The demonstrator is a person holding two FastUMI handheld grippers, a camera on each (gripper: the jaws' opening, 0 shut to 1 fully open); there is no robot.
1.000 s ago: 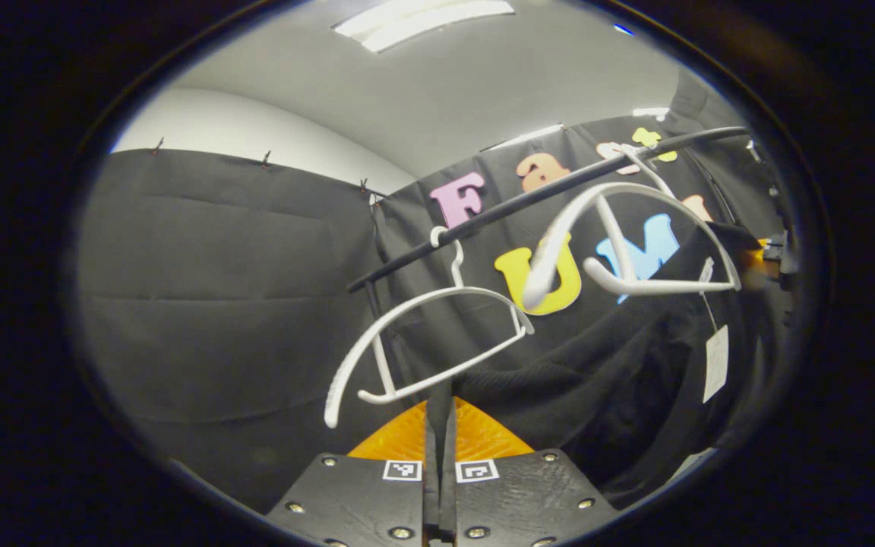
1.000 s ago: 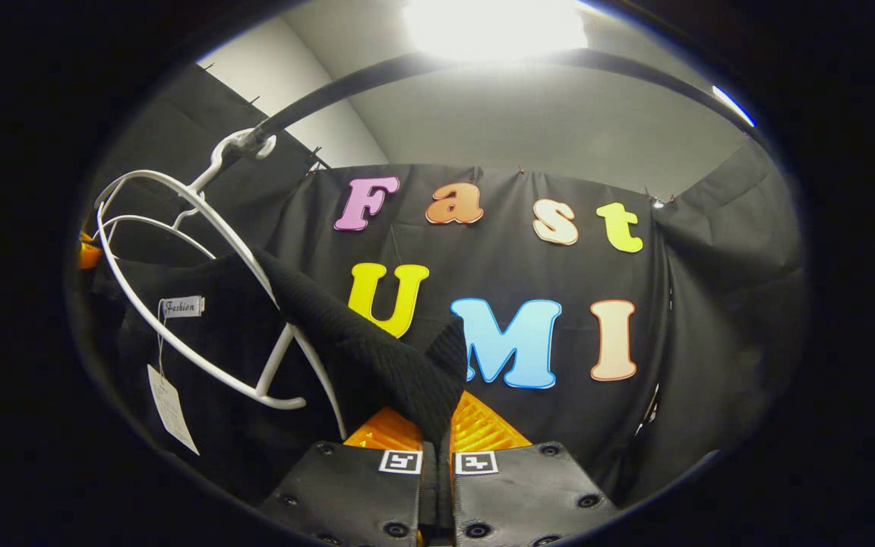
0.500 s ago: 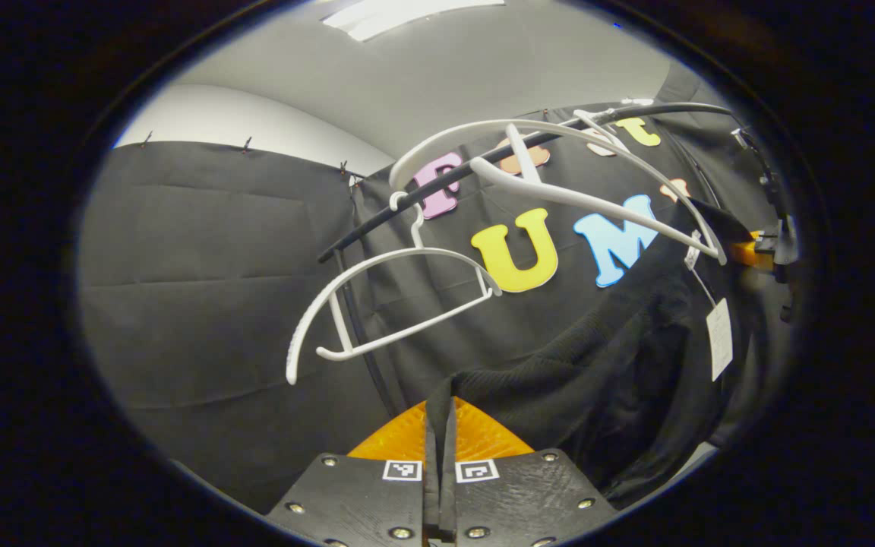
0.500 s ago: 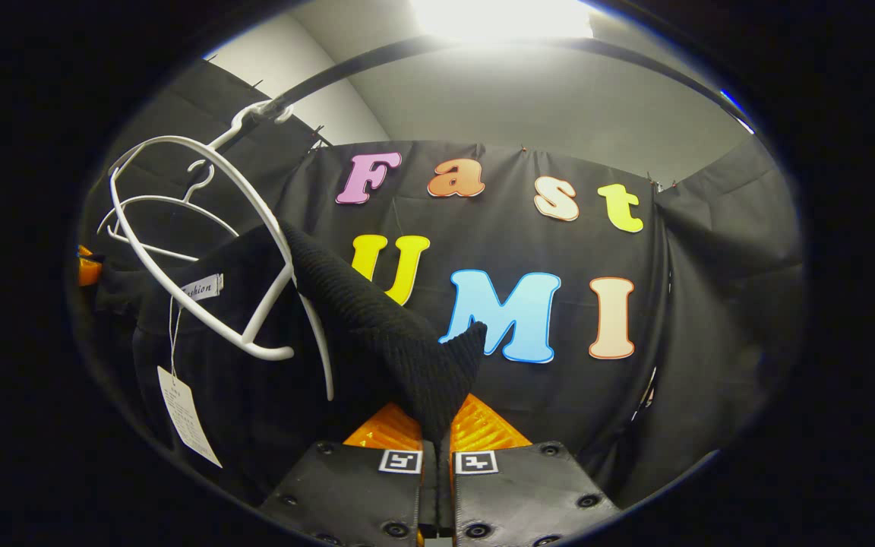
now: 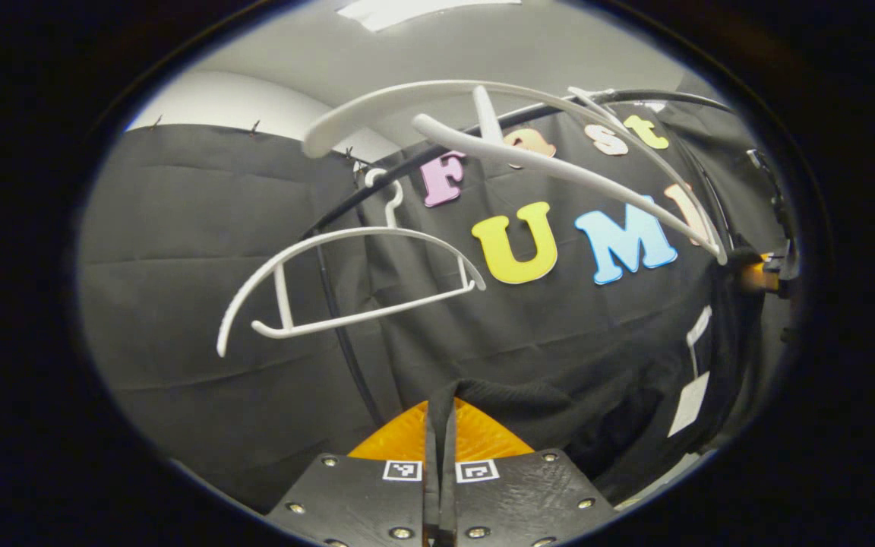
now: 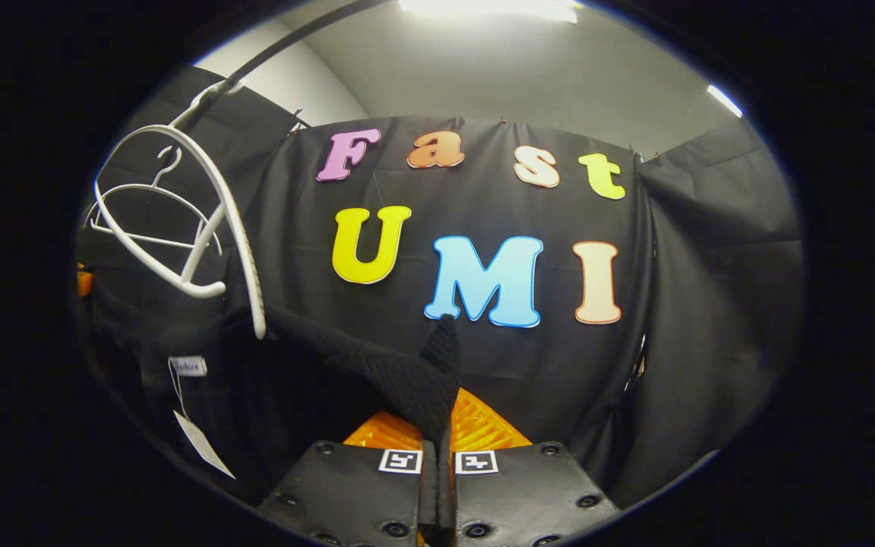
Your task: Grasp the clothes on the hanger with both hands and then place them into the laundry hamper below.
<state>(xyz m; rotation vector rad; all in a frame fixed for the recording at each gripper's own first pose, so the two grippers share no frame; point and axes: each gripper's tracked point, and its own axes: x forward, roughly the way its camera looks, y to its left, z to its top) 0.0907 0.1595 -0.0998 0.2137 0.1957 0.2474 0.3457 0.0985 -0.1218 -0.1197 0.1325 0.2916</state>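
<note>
Writing: we see a small white sewn-in label (image 6: 188, 366) on the garment in the right gripper view; its script is too small for us to read here. A white paper swing tag (image 6: 204, 444) hangs from it on a thin string, its print illegible. In the left gripper view the same tag (image 5: 690, 403) shows as a pale slip at the right.

Garment: we hold a black ribbed knit top (image 6: 384, 372), dark and soft, its weave showing as fine ridges. It sags between our two tongs, below the hangers and touching neither. In the left gripper view the black knit (image 5: 574, 410) runs from our fingers off to the right.

Left tongs (image 5: 440, 425): pressed together on a thin fold of the knit, which rises as a narrow strip between the fingers.

Right tongs (image 6: 437, 437): clamped on a bunched corner of the knit, which stands up in a point above the fingers.

Near hanger (image 5: 498, 144): white plastic, bare, tilted steeply, its hook on the dark rail (image 5: 635, 99).

Far hanger (image 5: 346, 281): white plastic, bare, hanging from the same rail, further left.

Right gripper view of hangers: near hanger (image 6: 210, 228) in front, far hanger (image 6: 141, 205) behind it.
</note>
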